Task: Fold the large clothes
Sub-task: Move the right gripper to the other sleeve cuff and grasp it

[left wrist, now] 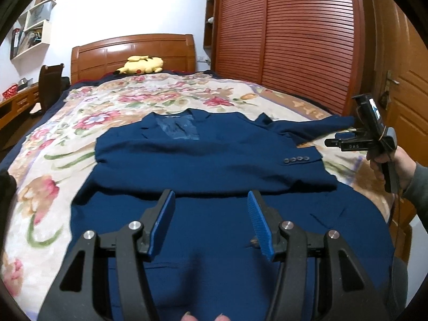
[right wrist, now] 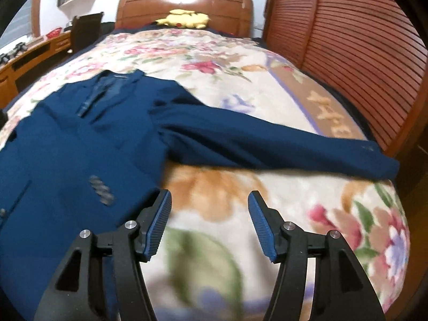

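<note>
A dark blue suit jacket lies front up on the bed, collar toward the headboard. Its left sleeve is folded across the chest, cuff buttons showing. The other sleeve stretches out flat to the right, toward the bed's edge. My left gripper is open and empty, hovering above the jacket's lower body. My right gripper is open and empty, above the blanket just right of the jacket body and short of the outstretched sleeve. It also shows in the left wrist view, at the jacket's right side.
The bed has a floral blanket and a wooden headboard with a yellow plush toy. A slatted wooden wardrobe stands along the right. A desk and chair stand on the left. A door is far right.
</note>
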The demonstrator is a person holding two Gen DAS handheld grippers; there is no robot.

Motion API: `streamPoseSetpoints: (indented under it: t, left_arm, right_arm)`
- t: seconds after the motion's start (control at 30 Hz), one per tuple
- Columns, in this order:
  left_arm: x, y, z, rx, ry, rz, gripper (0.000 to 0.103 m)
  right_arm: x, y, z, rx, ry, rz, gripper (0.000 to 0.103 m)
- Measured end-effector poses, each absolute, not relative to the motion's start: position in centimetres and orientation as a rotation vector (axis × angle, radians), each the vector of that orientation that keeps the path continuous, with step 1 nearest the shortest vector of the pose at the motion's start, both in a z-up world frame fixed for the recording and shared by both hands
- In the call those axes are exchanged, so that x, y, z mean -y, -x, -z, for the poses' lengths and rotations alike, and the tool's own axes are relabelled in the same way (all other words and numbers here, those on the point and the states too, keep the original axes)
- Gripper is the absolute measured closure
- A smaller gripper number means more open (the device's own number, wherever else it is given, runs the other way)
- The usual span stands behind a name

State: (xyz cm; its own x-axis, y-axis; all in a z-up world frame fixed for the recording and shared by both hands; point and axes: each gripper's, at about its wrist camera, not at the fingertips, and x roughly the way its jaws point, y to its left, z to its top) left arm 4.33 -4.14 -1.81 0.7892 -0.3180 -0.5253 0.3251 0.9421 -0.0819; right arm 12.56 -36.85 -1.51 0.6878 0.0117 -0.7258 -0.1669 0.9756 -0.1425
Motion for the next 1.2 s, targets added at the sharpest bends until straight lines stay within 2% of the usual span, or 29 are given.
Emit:
streamPoseSetpoints:
  t: [0.43,0.53,0.63,1.2]
  left_arm:
    - [6.3,-4.6,1.9,-0.540,-0.024,0.336,0.048]
    - [6.5,-4.9,2.0,-0.542,-0.023,0.328,0.048]
    - [6.6,-5.2,2.2,-0.547,-0.017,0.319,0.048]
    - [7.2,-6.0,3.5,-0.585,-0.033,0.306,0.048]
  right_arm:
    - [47.5,-12.4,0.4,-0.788,0.140,0.065,0.042]
    - [49.6,-13.0,0.0,-0.773,0.125,0.085,0.033]
    - [52.0,-14.0,-0.7,-0.745,0.107,0.143,0.030]
    - [63.6,-20.8,-0.5,-0.786,-0.138,0.391,0.029]
